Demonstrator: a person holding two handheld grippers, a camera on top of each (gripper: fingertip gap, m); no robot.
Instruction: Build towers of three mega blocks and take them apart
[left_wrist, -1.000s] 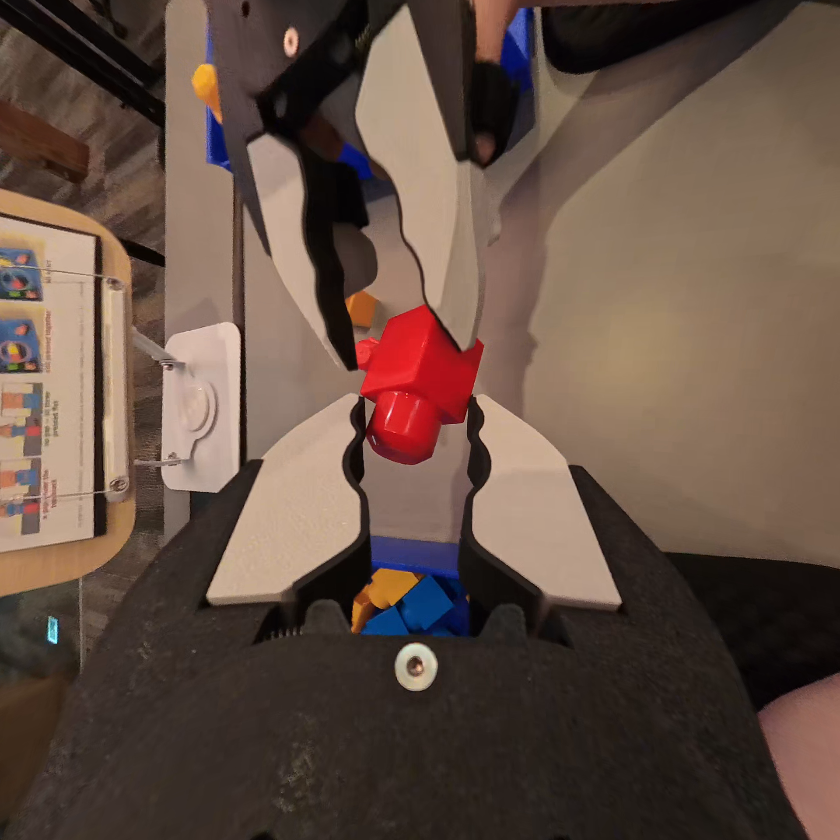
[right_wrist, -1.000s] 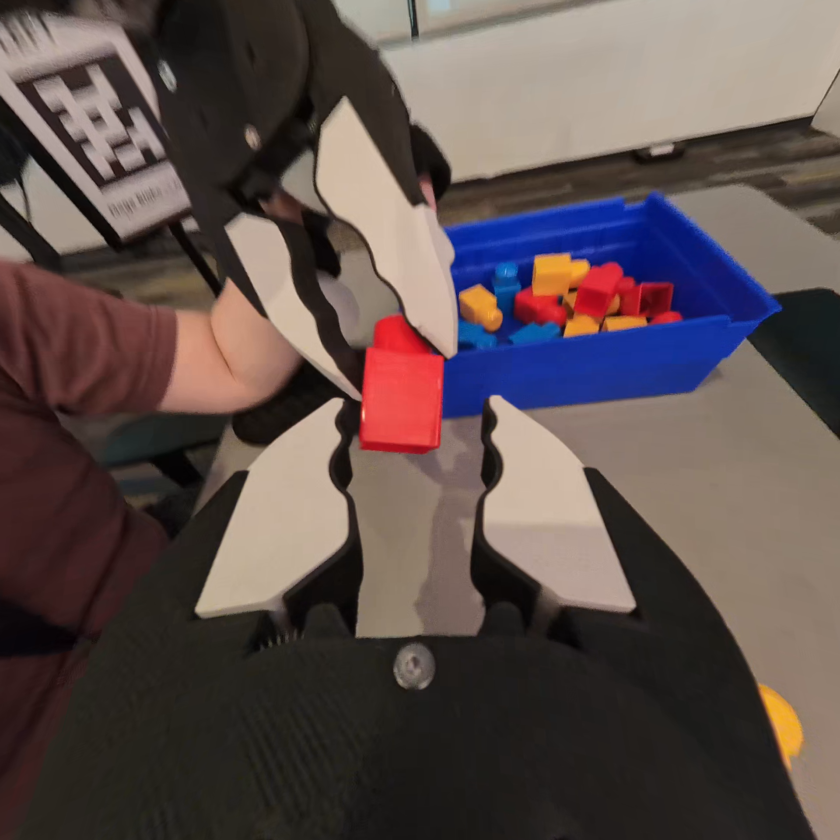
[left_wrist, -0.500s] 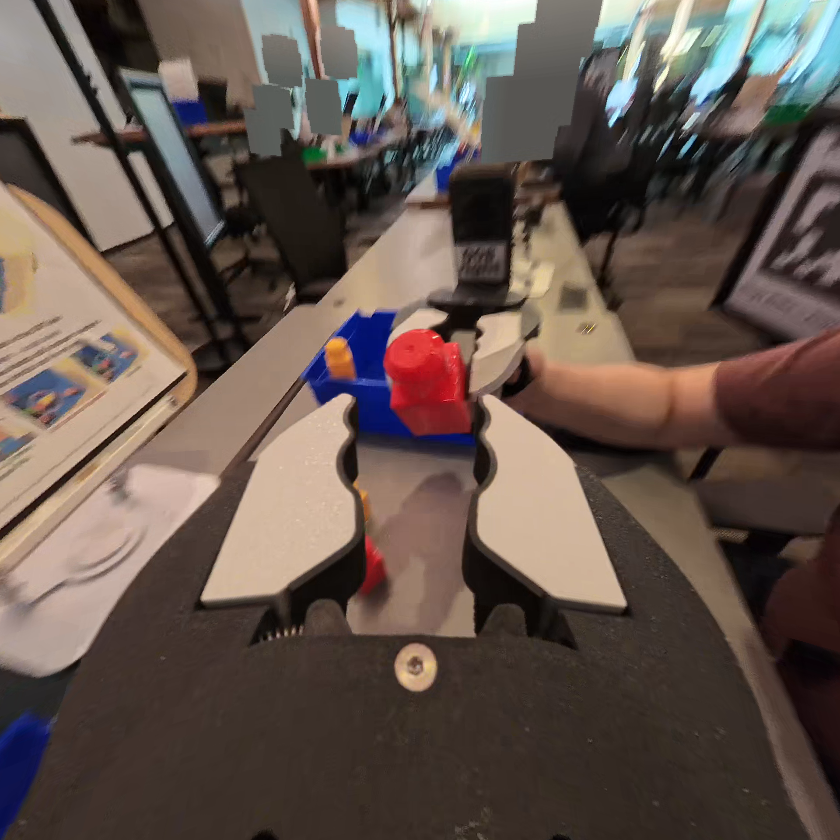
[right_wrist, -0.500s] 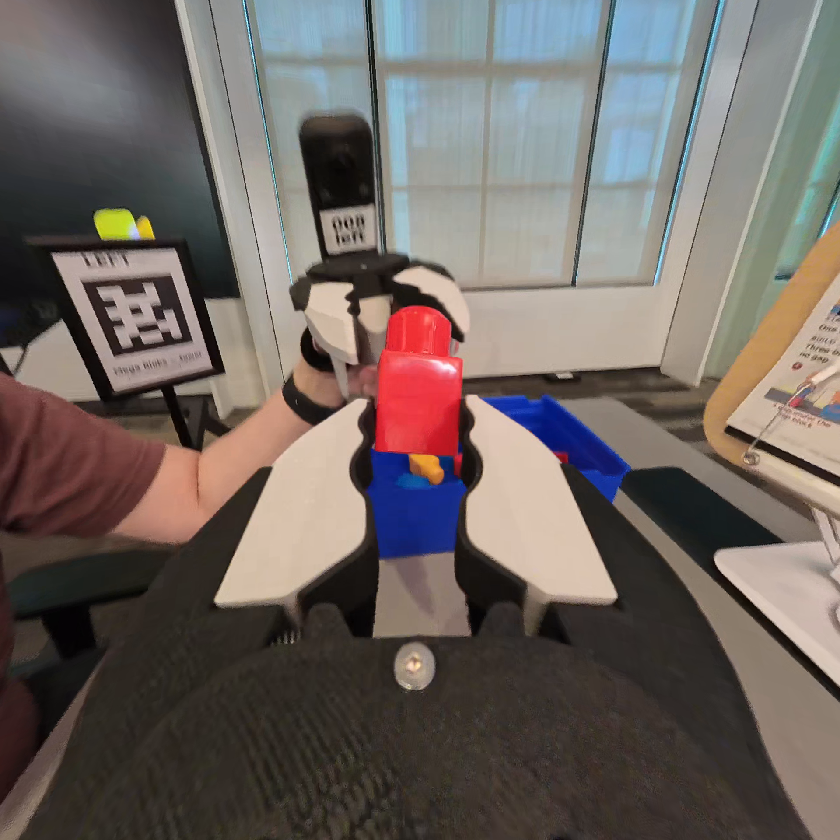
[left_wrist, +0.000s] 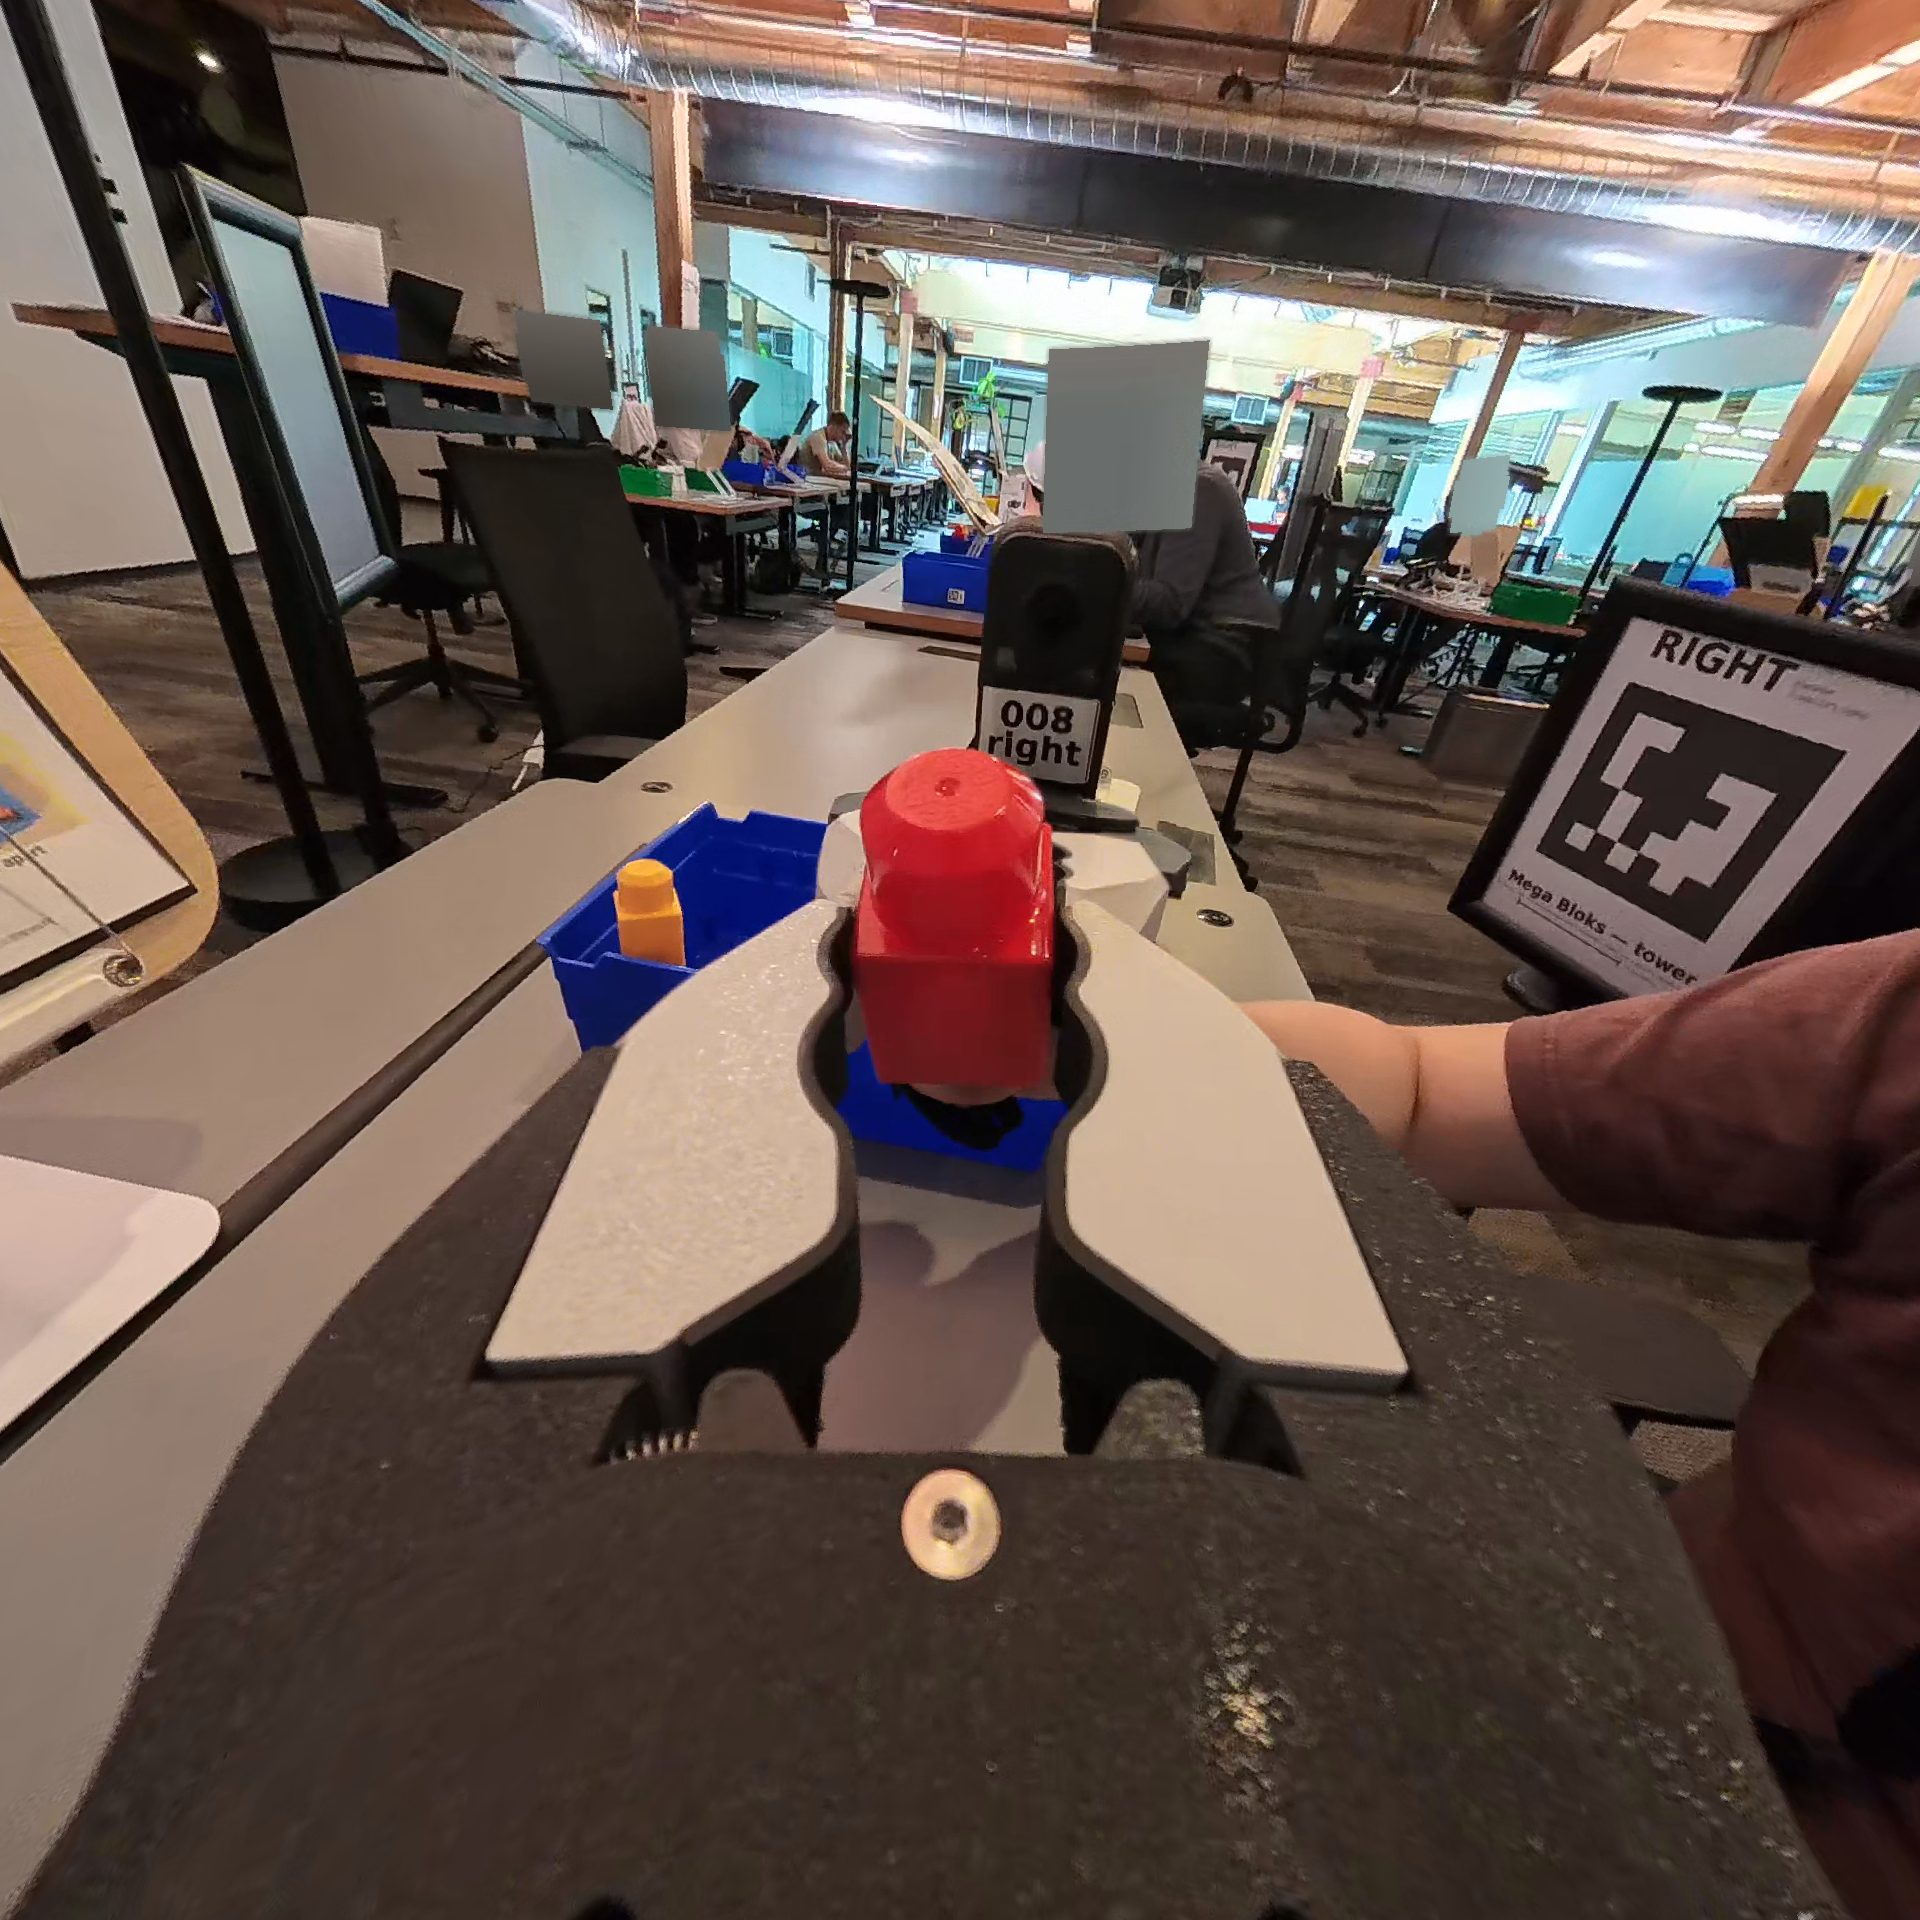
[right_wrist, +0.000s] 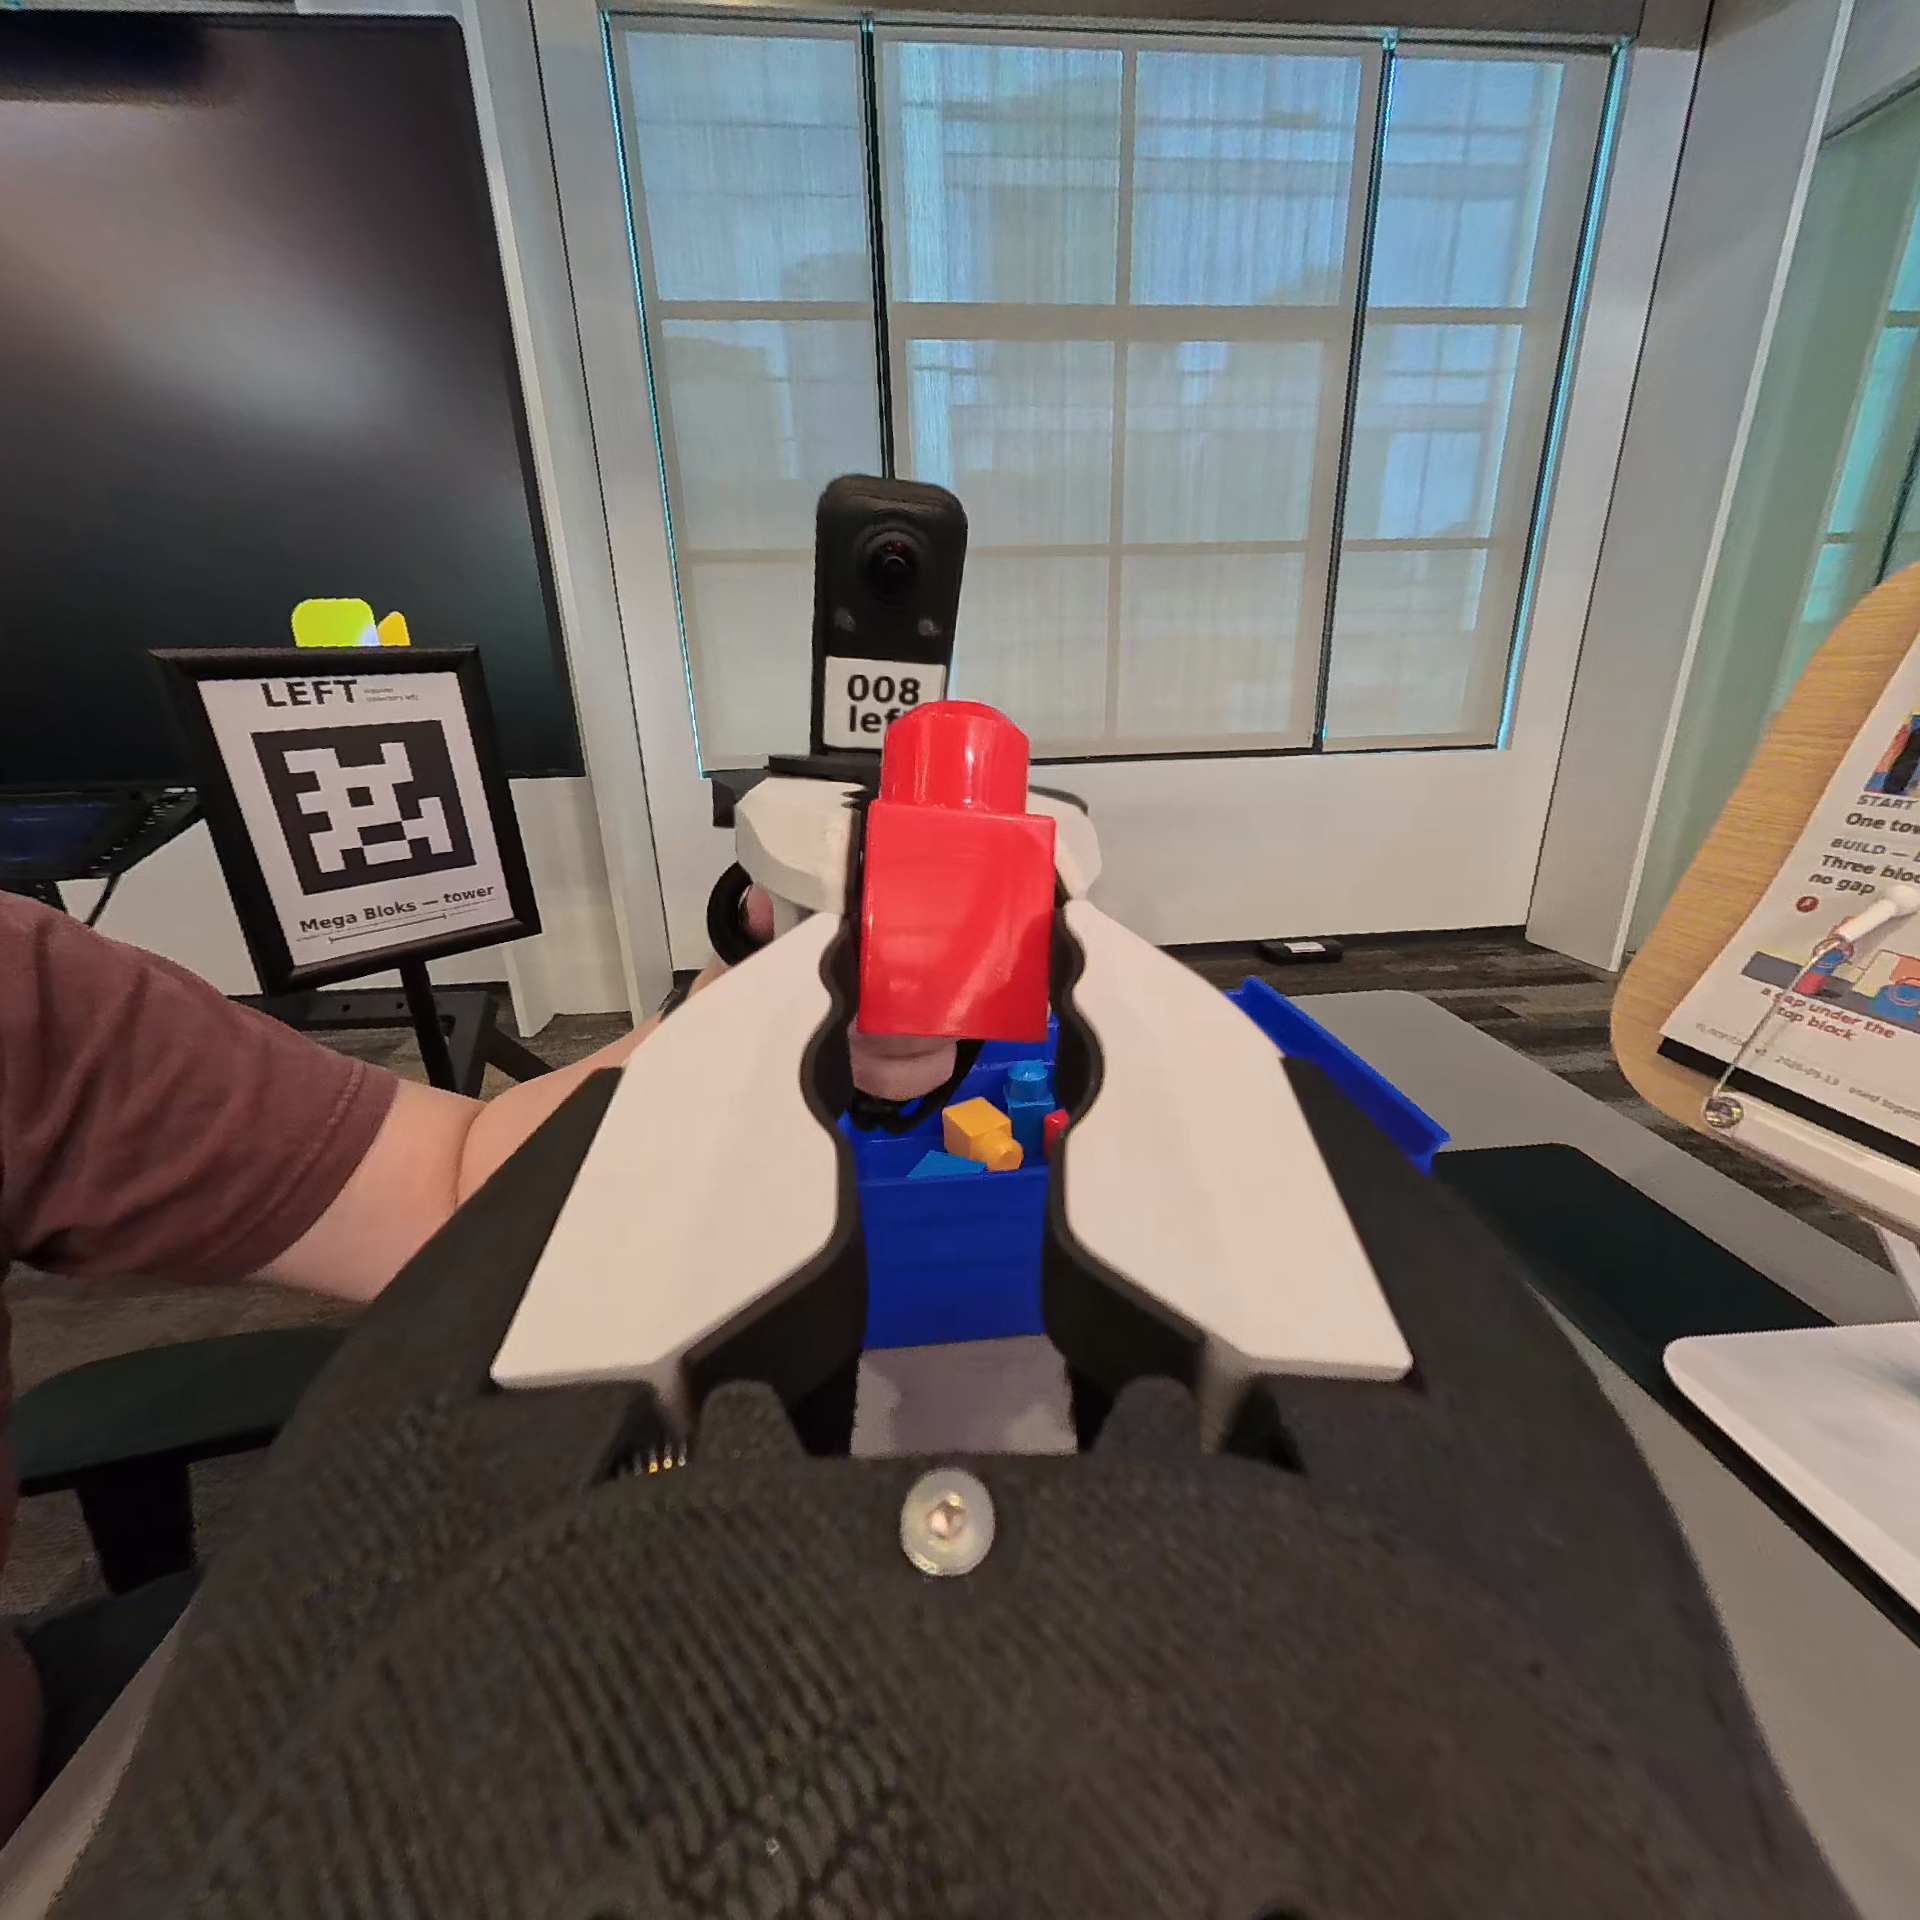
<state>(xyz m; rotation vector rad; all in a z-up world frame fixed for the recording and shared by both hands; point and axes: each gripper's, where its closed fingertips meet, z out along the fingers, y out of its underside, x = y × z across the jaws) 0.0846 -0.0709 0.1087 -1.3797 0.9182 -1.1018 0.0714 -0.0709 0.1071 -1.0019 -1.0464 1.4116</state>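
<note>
Each camera sat on its own gripper, just behind the fingers and looking forward along them, level above the desk (left_wrist: 312, 1018). The two views faced each other head-on at close range. The left wrist view looked down a long open office; the right wrist view faced a window wall. Both shared the red block (left_wrist: 951, 935) (right_wrist: 956, 914) close up and the blue bin (left_wrist: 717, 894) (right_wrist: 945, 1247) beneath it.

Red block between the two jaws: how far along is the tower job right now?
Done: nothing stacked that I can see. In hand: one red block, stud up, held in the air by both the left gripper and the right gripper, pressed on its sides. Left: all the stacking; loose blocks sit in the blue bin, including an orange block.
</note>
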